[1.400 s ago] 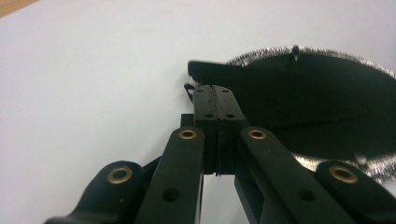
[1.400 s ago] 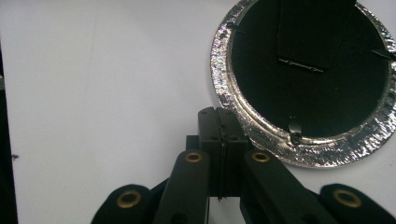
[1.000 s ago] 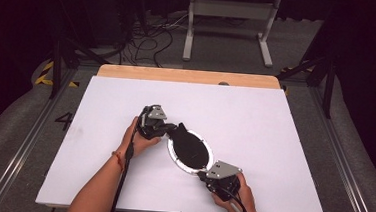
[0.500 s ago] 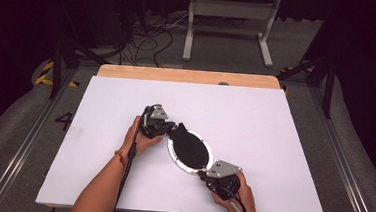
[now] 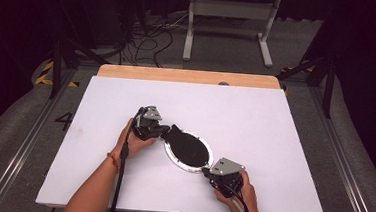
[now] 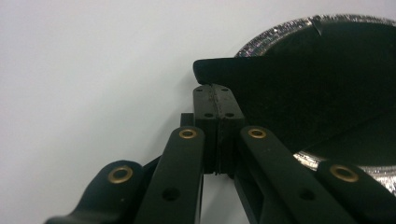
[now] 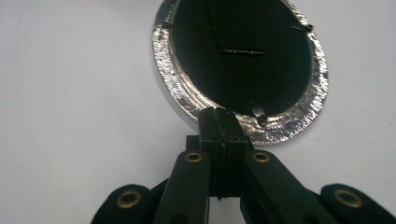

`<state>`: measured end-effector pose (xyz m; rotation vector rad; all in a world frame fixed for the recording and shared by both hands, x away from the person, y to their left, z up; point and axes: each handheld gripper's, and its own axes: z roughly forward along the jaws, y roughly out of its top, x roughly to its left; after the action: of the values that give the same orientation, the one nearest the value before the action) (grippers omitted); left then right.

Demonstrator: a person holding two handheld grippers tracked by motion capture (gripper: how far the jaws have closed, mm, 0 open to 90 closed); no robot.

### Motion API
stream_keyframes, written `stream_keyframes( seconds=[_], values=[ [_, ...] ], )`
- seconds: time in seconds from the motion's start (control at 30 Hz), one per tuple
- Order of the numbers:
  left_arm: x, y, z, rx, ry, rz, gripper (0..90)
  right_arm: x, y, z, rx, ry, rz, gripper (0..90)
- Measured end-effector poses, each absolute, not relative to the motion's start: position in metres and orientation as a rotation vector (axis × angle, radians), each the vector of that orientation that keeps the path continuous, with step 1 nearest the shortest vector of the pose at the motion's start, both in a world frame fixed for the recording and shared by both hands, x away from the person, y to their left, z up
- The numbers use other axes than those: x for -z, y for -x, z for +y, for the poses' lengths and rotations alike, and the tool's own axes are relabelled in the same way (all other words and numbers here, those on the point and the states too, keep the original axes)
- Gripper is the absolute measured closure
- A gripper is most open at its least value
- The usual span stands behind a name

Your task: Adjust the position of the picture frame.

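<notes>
A round foil pan lies in the middle of the white table, lined with a black sheet. One flap of the sheet sticks out over the pan's upper-left rim. My left gripper is shut on that flap; in the left gripper view its jaws meet just under the flap's thick edge, beside the foil rim. My right gripper is at the pan's lower right. In the right gripper view it is shut on the crinkled foil rim, with the black sheet beyond.
The white tabletop has bare room on every side of the pan. A wooden strip runs along its far edge. On the floor behind stand a metal frame and loose cables.
</notes>
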<state>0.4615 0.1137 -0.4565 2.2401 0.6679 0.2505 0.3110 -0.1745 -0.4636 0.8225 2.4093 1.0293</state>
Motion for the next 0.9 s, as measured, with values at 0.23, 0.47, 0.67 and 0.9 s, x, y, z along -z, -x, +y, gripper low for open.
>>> stream_keyframes(
  seconds=[0.23, 0.47, 0.67, 0.9],
  values=[
    [0.455, -0.455, 0.121, -0.231, -2.26, 0.68, 90.0, 0.462, -0.32, -0.181, -1.024, -0.849, 2.409, 90.0],
    [0.456, -0.444, 0.129, -0.203, -2.264, 0.679, 90.0, 0.461, -0.338, -0.195, -1.064, -0.929, 2.418, 90.0],
    [0.455, -0.44, 0.134, -0.157, -2.275, 0.677, 90.0, 0.46, -0.339, -0.194, -1.031, -0.925, 2.409, 90.0],
    [0.456, -0.43, 0.135, -0.184, -2.288, 0.632, 90.0, 0.46, -0.321, -0.186, -1.072, -0.858, 2.482, 90.0]
  ],
)
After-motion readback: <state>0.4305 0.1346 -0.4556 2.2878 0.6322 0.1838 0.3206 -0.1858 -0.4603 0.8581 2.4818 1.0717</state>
